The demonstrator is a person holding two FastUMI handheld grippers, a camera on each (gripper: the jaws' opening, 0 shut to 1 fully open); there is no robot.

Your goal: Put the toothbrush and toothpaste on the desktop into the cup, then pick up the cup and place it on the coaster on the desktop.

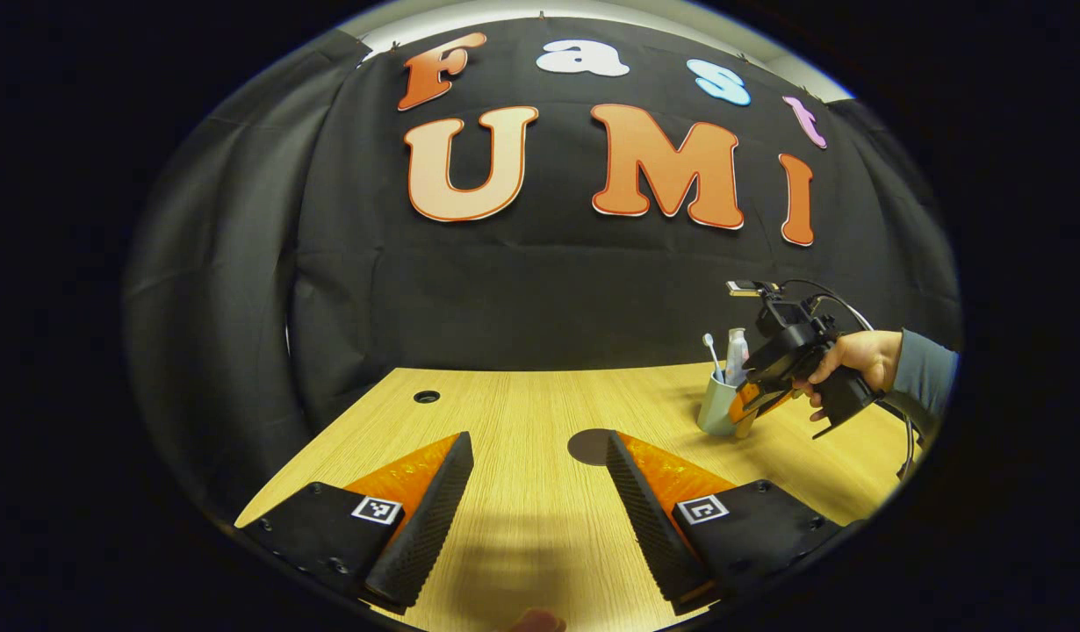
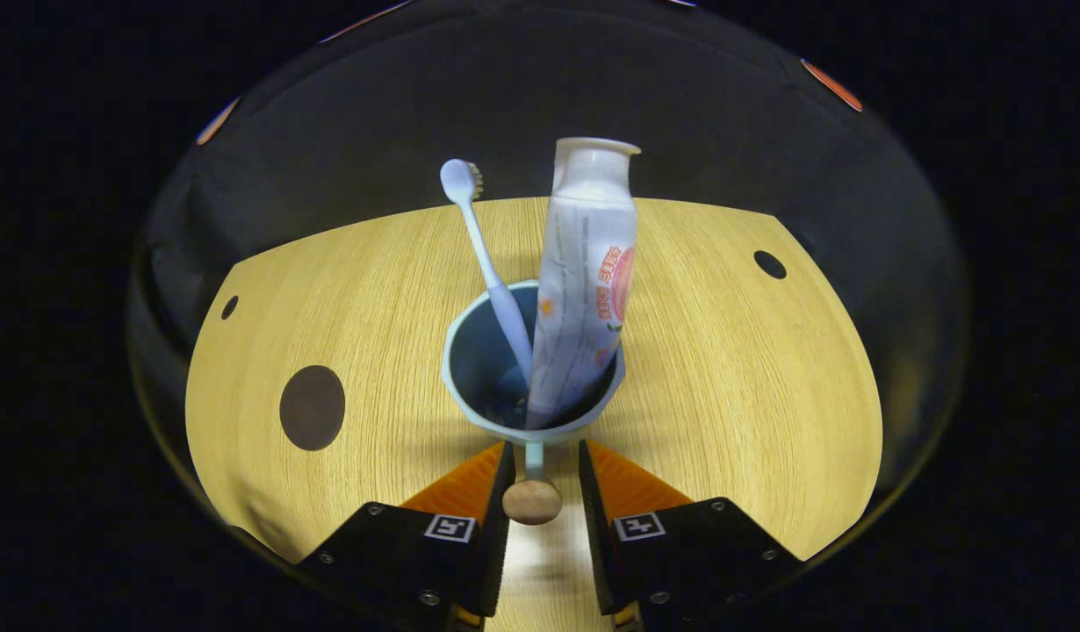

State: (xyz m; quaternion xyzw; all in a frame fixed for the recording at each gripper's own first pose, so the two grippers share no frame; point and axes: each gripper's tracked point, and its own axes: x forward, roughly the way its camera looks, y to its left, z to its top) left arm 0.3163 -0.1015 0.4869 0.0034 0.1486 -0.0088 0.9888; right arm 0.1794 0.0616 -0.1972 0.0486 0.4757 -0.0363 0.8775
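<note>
Two items already stand inside the pale blue cup [image 2: 531,369]: the toothbrush [image 2: 492,263], head up and leaning toward the rim, and the toothpaste tube [image 2: 588,272], upright beside it and touching it near the cup's mouth. So the first half of the task looks done.

Cup sits on the wooden bench [image 2: 724,369], base apparently down on the surface, though contact is hard to confirm. It has a side handle ending in a round wooden knob [image 2: 532,501]. The right gripper [image 2: 540,478] has its fingers drawn in close on either side of that handle; knob sits between the pads. Whether both pads actually press on it I cannot tell; a thin gap may remain.

Dark round coaster [image 2: 312,407] lies flat on the bench, well apart from the cup, bare. In the left gripper view the same coaster [image 1: 590,447] sits just past that gripper's fingertip, with the cup [image 1: 717,405] beyond and a hand [image 1: 847,360] holding the right gripper against it.

Left gripper [image 1: 540,465] hovers over the bench, fingers spread wide, nothing between them.

Left to do, by my reading: secure the handle, lift, carry the cup across, set it on the coaster.
</note>
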